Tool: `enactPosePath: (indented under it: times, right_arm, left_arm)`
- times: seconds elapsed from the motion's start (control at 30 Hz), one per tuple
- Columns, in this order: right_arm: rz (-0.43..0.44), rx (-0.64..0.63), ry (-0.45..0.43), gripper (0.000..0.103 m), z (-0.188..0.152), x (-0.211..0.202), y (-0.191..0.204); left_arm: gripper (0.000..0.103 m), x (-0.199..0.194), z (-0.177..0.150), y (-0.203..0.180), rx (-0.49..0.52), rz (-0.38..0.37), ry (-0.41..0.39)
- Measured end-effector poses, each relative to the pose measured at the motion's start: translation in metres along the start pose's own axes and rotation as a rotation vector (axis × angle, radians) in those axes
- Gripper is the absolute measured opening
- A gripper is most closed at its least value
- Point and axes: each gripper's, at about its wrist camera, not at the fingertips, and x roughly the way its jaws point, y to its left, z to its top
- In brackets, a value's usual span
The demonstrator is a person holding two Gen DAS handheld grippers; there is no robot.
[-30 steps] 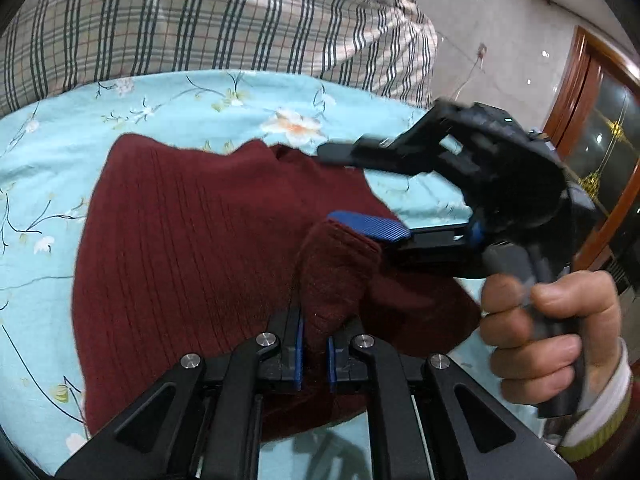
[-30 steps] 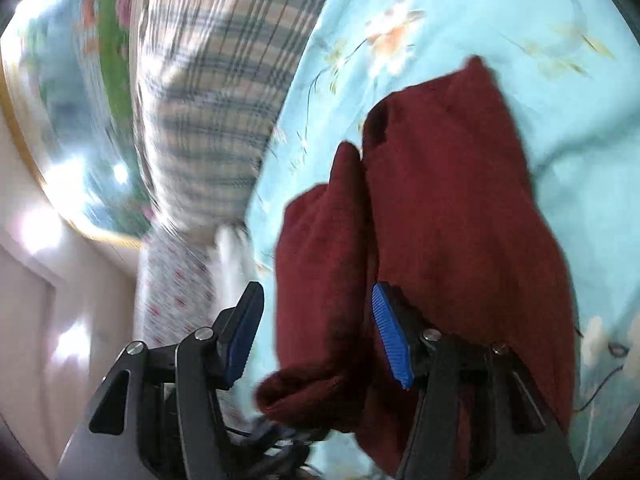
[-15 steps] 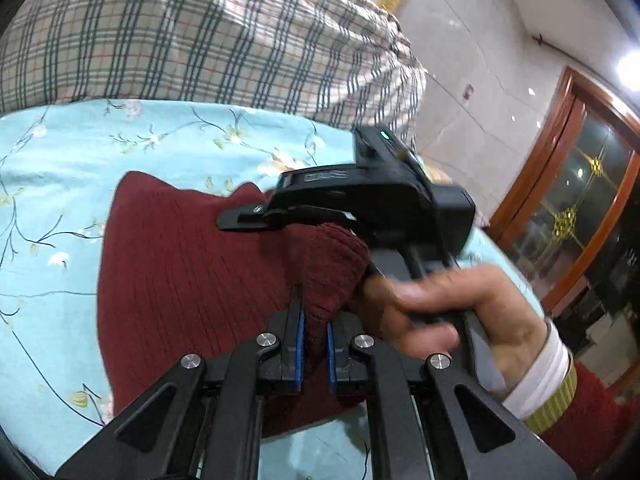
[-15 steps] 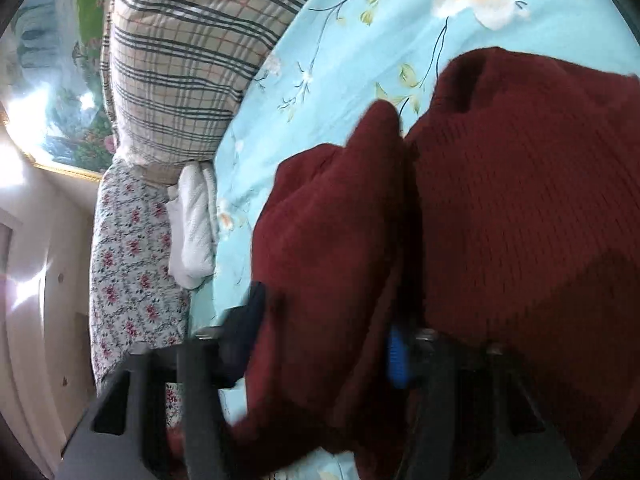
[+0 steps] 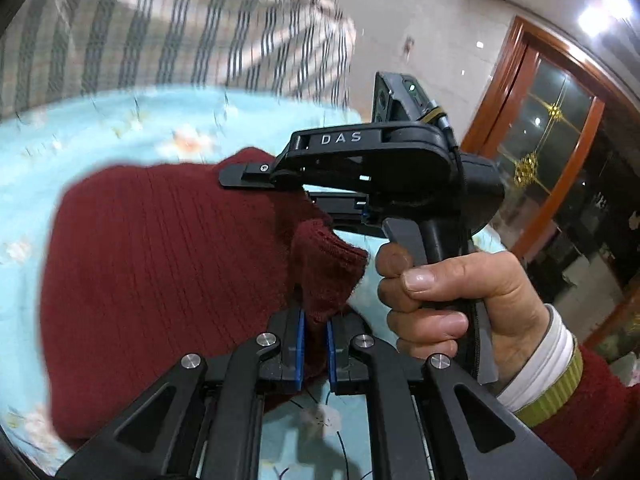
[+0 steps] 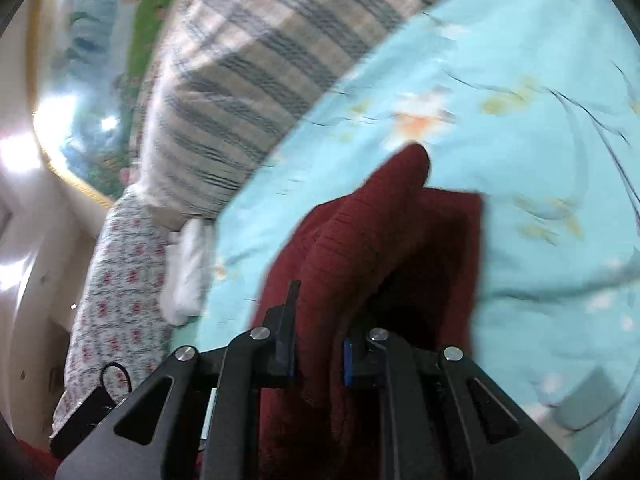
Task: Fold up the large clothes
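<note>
A dark red knit sweater (image 5: 160, 264) lies partly folded on the light blue flowered bed sheet (image 5: 120, 120). My left gripper (image 5: 314, 344) is shut on a sleeve cuff (image 5: 332, 264) of the sweater, which stands up between its blue pads. My right gripper (image 6: 318, 356) is shut on a thick fold of the same sweater (image 6: 380, 248). In the left wrist view the right gripper's black body (image 5: 384, 168) is held by a hand just right of the cuff, its fingers reaching over the sweater.
A plaid quilt (image 5: 180, 28) is piled at the back of the bed. It also shows in the right wrist view (image 6: 256, 64), next to a flowered pillow (image 6: 116, 304) and a white cloth (image 6: 188, 272). A wooden glass door (image 5: 552, 148) stands at the right.
My right gripper has closed on the sweater fold; a second ago it was open around it. Both views have swung and blurred, and the sweater is lifted a little. The left gripper keeps its hold on the cuff.
</note>
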Motion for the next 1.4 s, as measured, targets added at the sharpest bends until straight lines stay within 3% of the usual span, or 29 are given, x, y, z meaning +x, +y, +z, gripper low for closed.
enactPosePath:
  times: [0.1, 0.23, 0.33, 0.4, 0.53, 0.57, 0.67, 0.83, 0.93, 1.1, 1.3, 1.4]
  right_arm:
    - [-0.011, -0.011, 0.018, 0.017, -0.003, 0.005, -0.011]
    - [0.037, -0.086, -0.027, 0.017, 0.001, -0.001, 0.003]
    - [-0.073, -0.122, 0.012, 0.017, 0.002, 0.012, 0.006]
    - [-0.09, -0.101, 0.029, 0.023, -0.001, 0.015, -0.002]
    - [-0.133, -0.084, 0.001, 0.038, -0.007, -0.005, -0.005]
    - [-0.133, -0.084, 0.001, 0.045, -0.007, -0.005, -0.005]
    - [-0.152, -0.075, -0.028, 0.068, -0.015, -0.03, -0.004]
    - [-0.129, -0.055, -0.026, 0.076, -0.023, -0.041, -0.004]
    - [-0.111, -0.042, -0.011, 0.077, -0.026, -0.038, -0.006]
    - [-0.086, -0.002, 0.01, 0.077, -0.023, -0.03, -0.013]
    - [-0.066, 0.019, 0.028, 0.078, -0.017, -0.024, -0.017]
    - [-0.066, 0.02, 0.05, 0.078, -0.013, -0.016, -0.016]
  left_arm:
    - [0.007, 0.016, -0.008, 0.004, -0.012, 0.026, 0.042]
    - [0.007, 0.011, -0.008, 0.002, -0.001, 0.05, 0.028]
    - [0.012, 0.013, -0.008, 0.003, -0.002, 0.062, 0.05]
    - [0.016, 0.012, -0.01, 0.006, -0.018, 0.053, 0.08]
    - [0.052, -0.018, -0.017, 0.009, -0.053, 0.021, 0.073]
    - [0.064, -0.029, -0.019, 0.01, -0.058, 0.028, 0.059]
    - [0.082, -0.062, -0.02, 0.019, -0.09, 0.059, 0.011]
    - [0.087, -0.087, -0.013, 0.056, -0.177, 0.119, -0.026]
    - [0.088, -0.078, -0.006, 0.092, -0.266, 0.153, 0.006]
    - [0.088, -0.056, 0.001, 0.144, -0.45, 0.054, 0.065]
    - [0.088, -0.041, 0.009, 0.177, -0.515, -0.013, 0.083]
    - [0.09, -0.016, 0.007, 0.186, -0.52, -0.054, 0.166]
